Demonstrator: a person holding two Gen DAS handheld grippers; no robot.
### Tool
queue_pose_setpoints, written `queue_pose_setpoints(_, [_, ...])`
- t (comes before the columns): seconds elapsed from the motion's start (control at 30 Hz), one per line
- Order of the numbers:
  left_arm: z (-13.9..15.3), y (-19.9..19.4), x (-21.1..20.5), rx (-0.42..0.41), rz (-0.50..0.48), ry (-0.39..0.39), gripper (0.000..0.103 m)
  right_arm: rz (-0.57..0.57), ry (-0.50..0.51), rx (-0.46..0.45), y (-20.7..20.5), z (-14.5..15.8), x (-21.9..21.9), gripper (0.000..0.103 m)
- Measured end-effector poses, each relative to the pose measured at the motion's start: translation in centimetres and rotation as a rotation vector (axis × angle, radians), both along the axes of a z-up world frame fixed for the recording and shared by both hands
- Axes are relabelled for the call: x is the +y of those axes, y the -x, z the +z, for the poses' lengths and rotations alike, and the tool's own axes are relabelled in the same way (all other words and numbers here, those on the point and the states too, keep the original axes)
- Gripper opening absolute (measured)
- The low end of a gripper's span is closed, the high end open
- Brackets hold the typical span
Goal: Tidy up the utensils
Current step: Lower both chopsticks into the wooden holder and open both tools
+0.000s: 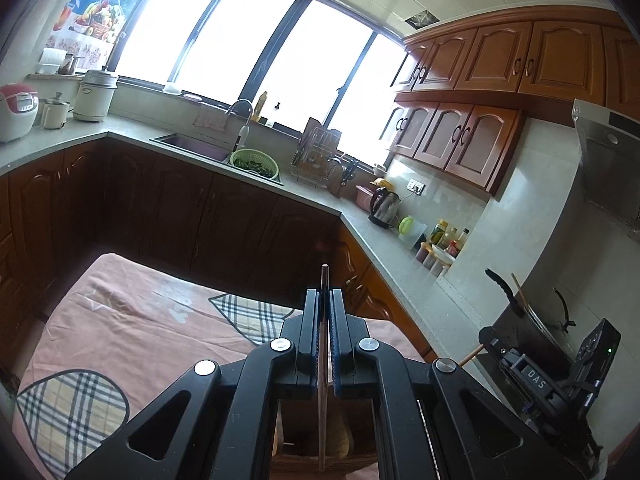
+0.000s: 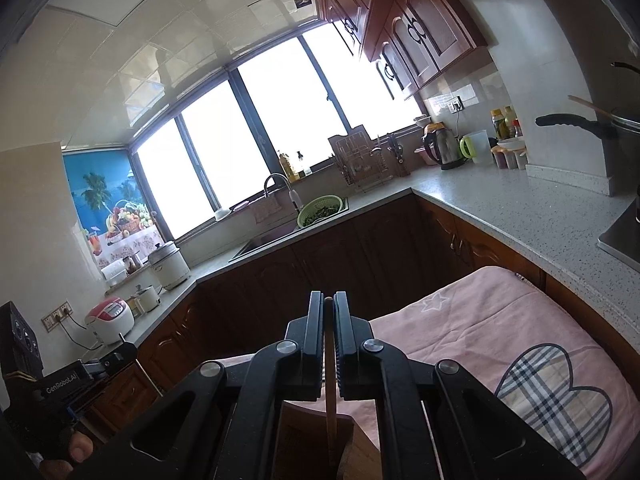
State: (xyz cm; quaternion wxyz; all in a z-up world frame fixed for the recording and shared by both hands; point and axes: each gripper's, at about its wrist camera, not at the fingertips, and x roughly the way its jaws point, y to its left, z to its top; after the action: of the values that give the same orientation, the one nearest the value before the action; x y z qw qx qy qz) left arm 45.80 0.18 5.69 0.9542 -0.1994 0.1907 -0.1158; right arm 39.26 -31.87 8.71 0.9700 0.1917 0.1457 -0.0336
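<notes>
Black left gripper (image 1: 325, 300): jaws closed on a thin wooden utensil (image 1: 322, 380), upright between the pads. Right gripper (image 2: 328, 304): likewise clamped on a slim wooden stick (image 2: 330, 392). Wooden holder (image 2: 356, 452) at 6 o'clock beneath. Pink star-print cloth (image 2: 472, 320) with plaid patches covers the table. Speckled grey counter (image 2: 520, 208), carved brown cabinets, window at 12 o'clock. Lettering: "GenRobot.AI", "DAS".

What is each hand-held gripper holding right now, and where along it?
Each is shut on a thin wooden stick: the left hand-held gripper near its dark-tipped upper end, the right hand-held gripper right at its top end.
</notes>
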Motion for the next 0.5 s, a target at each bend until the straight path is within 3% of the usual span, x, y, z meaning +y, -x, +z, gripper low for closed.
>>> queue_pose_setpoints(0.2, [-0.7,1.1,1.0,-0.085,0.043,-0.038,0.003,0.007,0.012,-0.025,-0.5,0.9,0.9,0.004])
queue_pose_setpoints(0.5, [-6.9,-0.8,-0.6,-0.038,0.114,-0.032,0.003,0.001,0.027,-0.01,-1.9,-0.9,0.9,0.004])
